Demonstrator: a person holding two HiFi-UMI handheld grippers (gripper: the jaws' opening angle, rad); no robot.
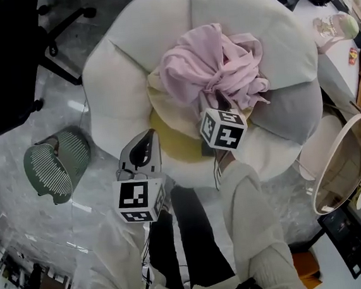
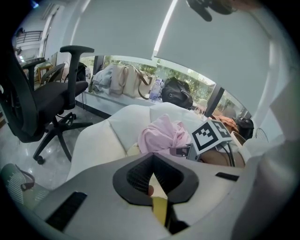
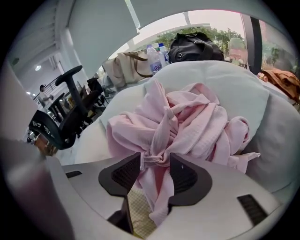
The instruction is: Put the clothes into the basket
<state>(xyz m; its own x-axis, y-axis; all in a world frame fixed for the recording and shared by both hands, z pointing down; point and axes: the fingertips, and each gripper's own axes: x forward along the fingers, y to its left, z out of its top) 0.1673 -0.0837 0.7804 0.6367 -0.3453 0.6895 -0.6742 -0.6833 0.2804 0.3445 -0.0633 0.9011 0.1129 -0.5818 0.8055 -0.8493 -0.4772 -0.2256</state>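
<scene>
Left gripper (image 2: 152, 180) and right gripper (image 3: 155, 159) pale grey; jaws black-ribbed; black-and-white marker cubes (image 1: 138, 200); cream sleeves (image 1: 256, 219).

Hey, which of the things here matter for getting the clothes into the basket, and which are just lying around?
For the job: pink garment, yellow cloth under it, green slatted basket on the floor.
Lying about: black office chair, clear bottle, round white tub, bags by the window.

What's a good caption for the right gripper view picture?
Open claw on either side of a knot in the pink clothes heaped on a white cushion.
</scene>
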